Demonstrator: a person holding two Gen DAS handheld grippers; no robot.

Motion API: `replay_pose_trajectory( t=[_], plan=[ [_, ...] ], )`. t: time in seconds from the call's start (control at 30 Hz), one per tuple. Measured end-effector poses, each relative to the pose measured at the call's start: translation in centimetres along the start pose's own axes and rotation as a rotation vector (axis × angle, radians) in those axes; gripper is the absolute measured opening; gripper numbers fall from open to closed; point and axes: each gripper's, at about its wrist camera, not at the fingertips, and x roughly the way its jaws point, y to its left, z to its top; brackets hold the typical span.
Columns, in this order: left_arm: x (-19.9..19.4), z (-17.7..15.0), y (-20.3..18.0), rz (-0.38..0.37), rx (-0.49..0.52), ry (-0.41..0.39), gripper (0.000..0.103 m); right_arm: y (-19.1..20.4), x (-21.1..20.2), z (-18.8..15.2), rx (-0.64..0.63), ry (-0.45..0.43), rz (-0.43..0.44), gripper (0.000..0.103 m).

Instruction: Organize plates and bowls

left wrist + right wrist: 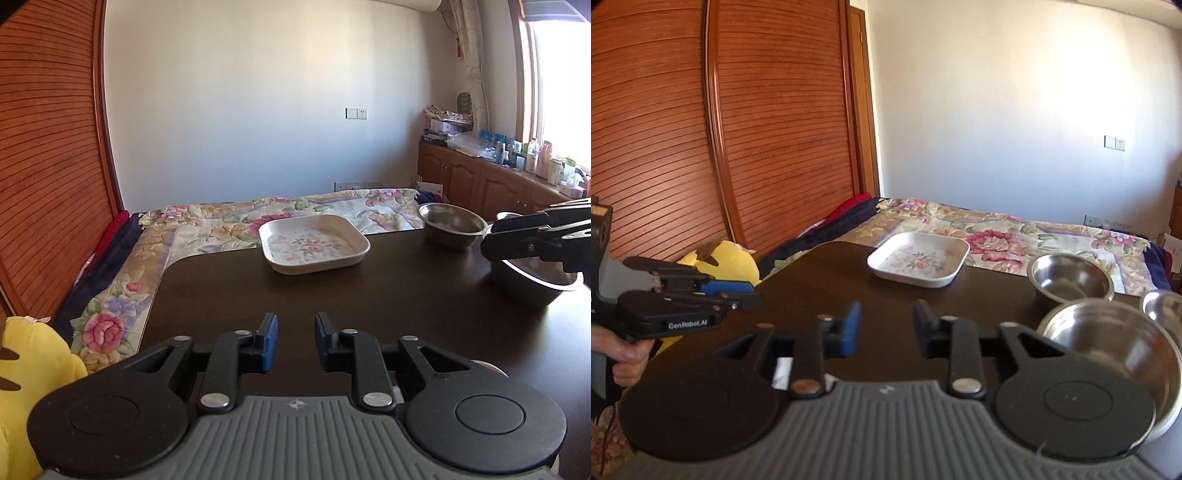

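Dark table [332, 295] | floral plate [314, 243] well ahead of both jaws; both parted, empty

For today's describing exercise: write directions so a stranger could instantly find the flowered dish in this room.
Start at the dark table beside the floral bed. Near the table's far edge, towards the bed, sits the square white dish with pink flowers printed inside. Its neighbours to the right are round steel bowls; it alone is square, white and patterned.
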Motion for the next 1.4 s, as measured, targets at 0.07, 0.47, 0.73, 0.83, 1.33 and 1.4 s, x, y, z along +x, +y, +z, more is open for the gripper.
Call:
replay_pose_trajectory(
  t=[0.07, 0.47, 0.73, 0.83, 1.33, 1.4],
  plan=[
    [1.0, 0.4, 0.4, -0.001, -0.001, 0.007, 0.032, -0.2, 1.1, 0.7, -0.012, 0.022, 0.002, 0.040],
    [7.3, 3.0, 2.3, -0.017, -0.008, 0.044, 0.038, -1.9, 9.3, 3.6, -0.002, 0.192, 0.038, 0.045],
    [11.9, 4.8, 3.5, 0.003, -0.023, 0.053, 0.038, -4.6, 13.9, 4.5, 0.040, 0.277, -0.025, 0.045],
    [13.3, 5.3, 4.1, 0.008, -0.032, 0.055, 0.038, -5.5, 15.6, 4.9, 0.074, 0.311, -0.047, 0.045],
    [17.6, 6.0, 4.6, -0.041, -0.084, 0.102, 0.037, -7.3, 20.1, 5.1, 0.131, 0.413, -0.082, 0.039],
    [17.8, 6.0, 4.6, -0.047, -0.086, 0.105, 0.037, -7.4, 20.3, 5.1, 0.132, 0.419, -0.082, 0.039]
  ],
)
